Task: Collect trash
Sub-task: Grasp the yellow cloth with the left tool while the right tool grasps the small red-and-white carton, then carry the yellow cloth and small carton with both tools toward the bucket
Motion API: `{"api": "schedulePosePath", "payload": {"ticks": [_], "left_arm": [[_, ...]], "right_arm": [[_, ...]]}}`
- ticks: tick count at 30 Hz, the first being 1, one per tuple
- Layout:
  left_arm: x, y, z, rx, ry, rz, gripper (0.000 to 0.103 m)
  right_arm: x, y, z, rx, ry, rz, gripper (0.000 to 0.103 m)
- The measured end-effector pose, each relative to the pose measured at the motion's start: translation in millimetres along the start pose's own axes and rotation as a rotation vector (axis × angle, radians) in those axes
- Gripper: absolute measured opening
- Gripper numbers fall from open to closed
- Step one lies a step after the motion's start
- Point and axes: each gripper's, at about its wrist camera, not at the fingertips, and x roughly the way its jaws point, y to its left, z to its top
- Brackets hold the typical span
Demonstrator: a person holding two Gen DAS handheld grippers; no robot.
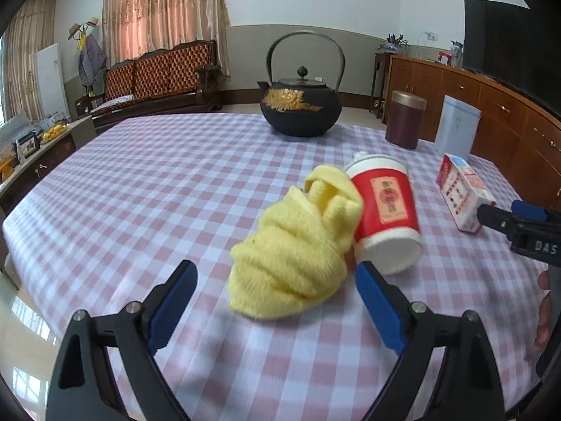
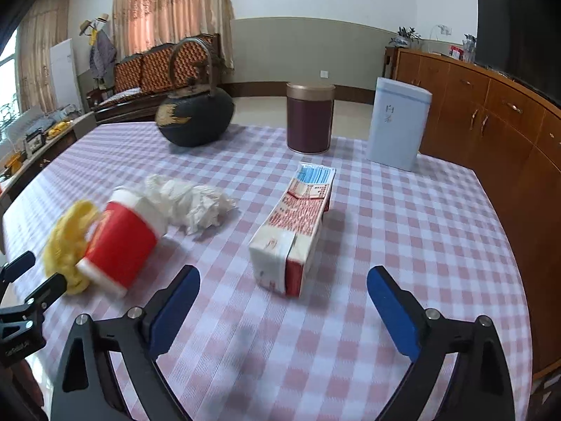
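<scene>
My right hand-held gripper [image 2: 283, 301], spread empty, faces the carton [image 2: 292, 233] end-on, its length probably running straight away.

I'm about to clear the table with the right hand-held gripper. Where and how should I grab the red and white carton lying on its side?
Grip the carton across its two long flat sides near the closest end, coming from above. It lies lengthwise, pointing away, and looks narrower than the open right hand-held gripper.
</scene>
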Motion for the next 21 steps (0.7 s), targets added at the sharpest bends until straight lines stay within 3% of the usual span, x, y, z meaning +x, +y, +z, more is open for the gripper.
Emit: {"api": "schedulePosePath", "payload": {"ticks": [5,7,8,10,12,14,21], "left_arm": [[14.0,1.4,5.2,-0.008,0.039,-0.02,0.084],[16.2,-0.1,6.9,-0.005,0.047,-0.039,0.077],[17.4,-1.0,7.7,-0.005,0.055,-0.054,0.069],[19.7,-1.8,9.0,-0.01,0.061,-0.067,0.059],[16.0,1.2,8.6,-0.026,0.057,-0.082,0.048],[13.7,2.8,9.3,-0.031,0.048,-0.085,0.042],[-14.3,9.9,6.2,-0.036,0.008,-0.077,0.04]], "right_arm": [[23.1,-4.6,11.8,0.02,0.037,-0.013,0.087],[30.7,-6.4,14.0,0.022,0.057,-0.002,0.072],[33.4,-7.2,14.2,0.023,0.064,0.002,0.067],[38.0,-8.3,13.0,0.018,0.087,0.015,0.042],[35.5,-8.9,9.8,0.02,0.087,0.023,0.04],[30.8,-8.8,6.0,0.014,0.077,0.03,0.038],[-9.3,-13.0,-9.3,-0.008,0.01,0.034,0.038]]}}
